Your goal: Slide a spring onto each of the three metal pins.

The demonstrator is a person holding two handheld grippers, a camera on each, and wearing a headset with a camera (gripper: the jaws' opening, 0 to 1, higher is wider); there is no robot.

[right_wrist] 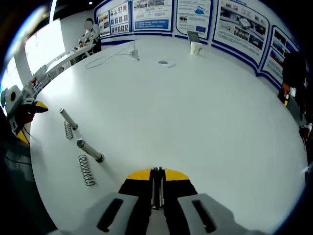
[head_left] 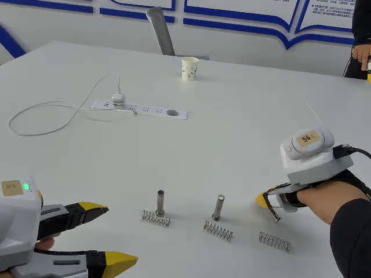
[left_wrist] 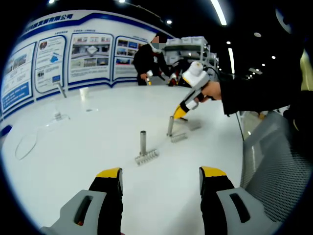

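With the left gripper (head_left: 119,234) spread at 8 o'clock, the right gripper (head_left: 264,201) pinches the third pin (head_left: 273,214) aslant, its spring (head_left: 274,241) lying at 6 o'clock, so the slick pin could swivel or slip free.

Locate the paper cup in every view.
Head view: cup at top centre, on the far side of the table.
Left gripper view: upper left, near the table's far edge.
Right gripper view: top, right of centre.
Shared landmark: the power strip lying near the cup.
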